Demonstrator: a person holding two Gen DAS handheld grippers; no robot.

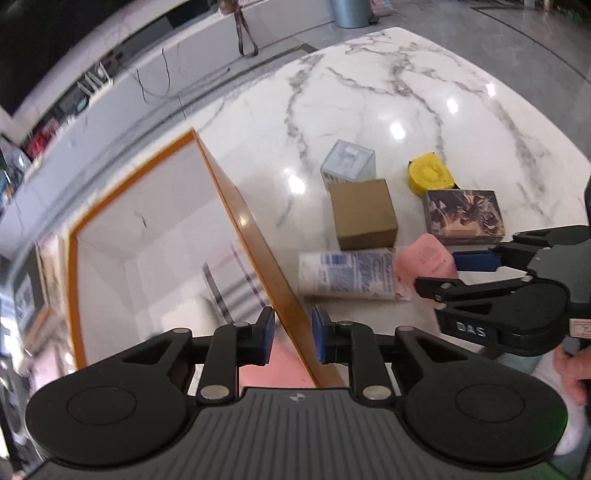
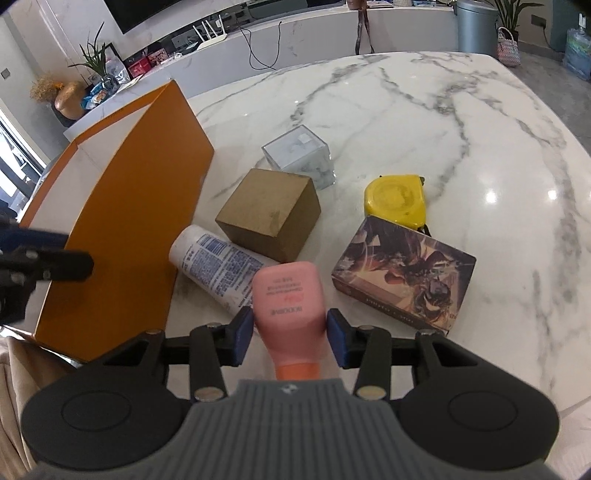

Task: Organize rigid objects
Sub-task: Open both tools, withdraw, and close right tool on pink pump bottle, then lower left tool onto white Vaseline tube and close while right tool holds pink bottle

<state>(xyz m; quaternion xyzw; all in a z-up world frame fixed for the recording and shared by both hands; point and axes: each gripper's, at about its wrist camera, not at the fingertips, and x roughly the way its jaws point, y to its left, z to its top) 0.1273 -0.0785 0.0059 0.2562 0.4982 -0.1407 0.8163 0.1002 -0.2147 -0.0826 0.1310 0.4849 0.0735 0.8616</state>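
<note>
Spanning both views, a white marble table (image 2: 424,122) with grey veins and glare spots; behind its far edge a long white counter (image 2: 314,29) with cables, a plant (image 2: 94,55) and a dark screen (image 2: 177,9), then a grey bin (image 2: 476,26) on a grey floor.

- Orange box (image 2: 122,221), white inside, at the table's left edge, tilted. Left gripper (image 1: 291,334) has its blue pads either side of the box wall, touching or nearly so; whether it presses, cannot tell.
- White tube (image 2: 218,266), lying flat beside the box.
- Brown cardboard cube (image 2: 269,218), touching the tube.
- Clear cube (image 2: 299,155), behind the brown one.
- Pink bottle (image 2: 288,299), orange-capped, clamped between the narrowly parted pads of the right gripper (image 2: 290,338), above the tube's end.
- Yellow tape measure (image 2: 395,201).
- Printed card box (image 2: 402,273), nearer, touching the tape measure.
</note>
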